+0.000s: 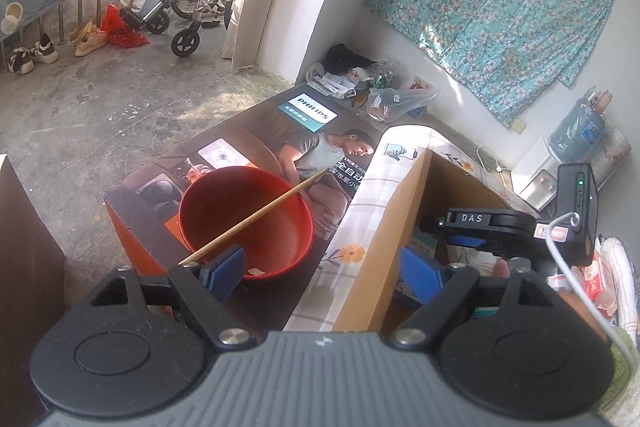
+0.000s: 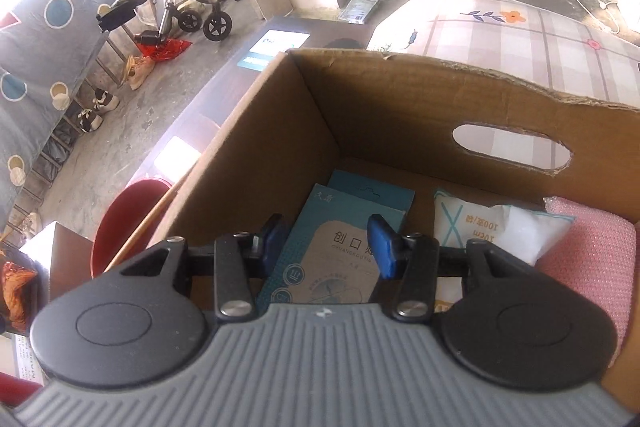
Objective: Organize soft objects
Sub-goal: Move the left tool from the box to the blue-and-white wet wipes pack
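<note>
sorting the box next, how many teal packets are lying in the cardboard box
2: one teal packet lies on the cardboard box floor beneath the right gripper; a second teal packet pokes out behind it. More may be hidden under the gripper.

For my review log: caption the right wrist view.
Open right gripper hovers over teal packet inside brown cardboard box.
</note>
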